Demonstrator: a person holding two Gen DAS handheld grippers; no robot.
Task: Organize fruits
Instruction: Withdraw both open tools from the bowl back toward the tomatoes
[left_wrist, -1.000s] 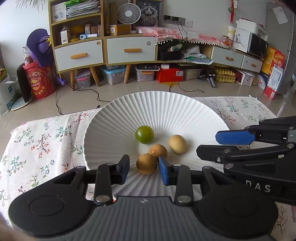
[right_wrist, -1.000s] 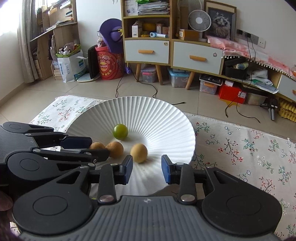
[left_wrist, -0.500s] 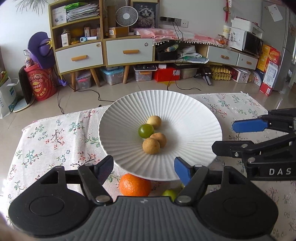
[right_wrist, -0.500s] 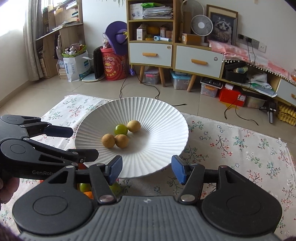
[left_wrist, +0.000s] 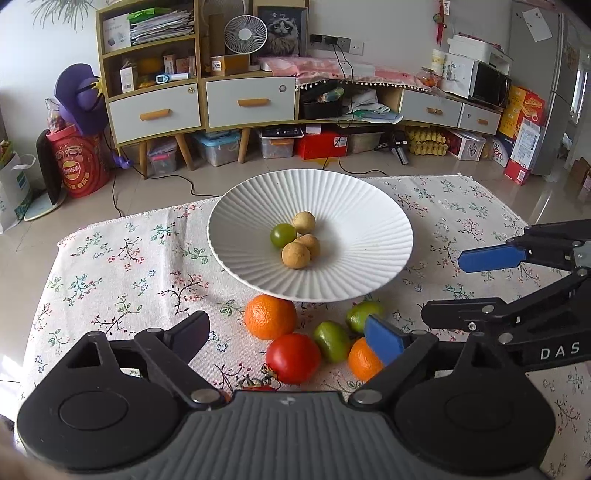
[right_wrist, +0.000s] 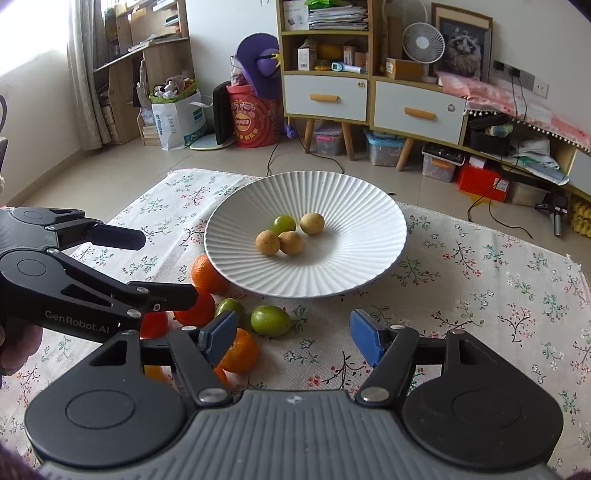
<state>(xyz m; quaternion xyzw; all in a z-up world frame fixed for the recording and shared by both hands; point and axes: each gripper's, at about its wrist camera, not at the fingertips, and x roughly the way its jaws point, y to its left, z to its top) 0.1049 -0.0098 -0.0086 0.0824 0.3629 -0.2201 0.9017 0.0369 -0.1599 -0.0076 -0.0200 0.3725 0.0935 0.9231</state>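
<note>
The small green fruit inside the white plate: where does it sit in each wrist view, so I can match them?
Left wrist view: small green fruit lies left of the plate's centre, touching the brown fruits on its right.
Right wrist view: small green fruit lies at the back of the cluster, left of centre.
Shared landmark: the ribbed white plate on the floral cloth.

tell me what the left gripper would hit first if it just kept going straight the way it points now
Probably the red tomato, which lies between the open fingers of the left gripper, with the orange just beyond and the white plate farther on. Depth is hard to judge, and a high gripper might pass over them.
</note>
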